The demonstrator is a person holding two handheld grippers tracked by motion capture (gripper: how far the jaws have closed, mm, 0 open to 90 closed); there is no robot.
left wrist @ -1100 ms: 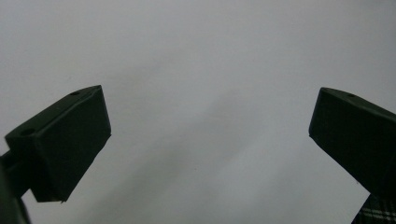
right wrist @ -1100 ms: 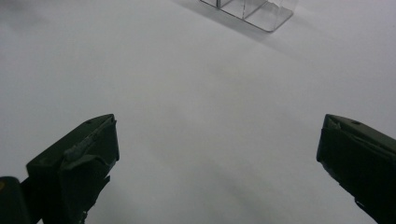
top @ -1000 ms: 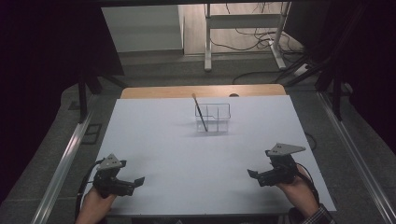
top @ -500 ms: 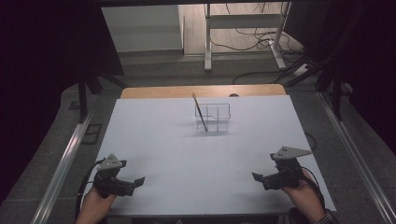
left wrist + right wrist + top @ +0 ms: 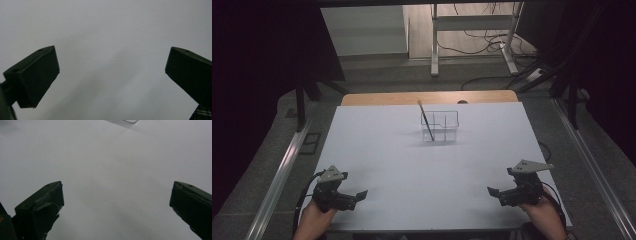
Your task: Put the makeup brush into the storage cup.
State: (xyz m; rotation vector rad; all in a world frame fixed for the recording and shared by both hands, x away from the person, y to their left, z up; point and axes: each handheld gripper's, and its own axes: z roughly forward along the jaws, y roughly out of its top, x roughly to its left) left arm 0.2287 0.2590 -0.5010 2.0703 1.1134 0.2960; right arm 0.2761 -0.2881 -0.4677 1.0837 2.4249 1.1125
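A clear divided holder stands on the white table toward the far middle. A thin dark brush leans in its left compartment, handle tipped up to the left. My left gripper rests near the front left corner, a hand around it, jaws wide apart over bare tabletop. My right gripper sits near the front right corner, also held by a hand and open with nothing between its jaws. A corner of the holder peeks in at the top of the right gripper view.
A wooden strip borders the table's far edge. Metal rails run along both sides. Beyond the table stand a white frame and loose cables on the floor.
The right gripper has drawn back toward the front right corner of the table. The left gripper has stayed where it was.
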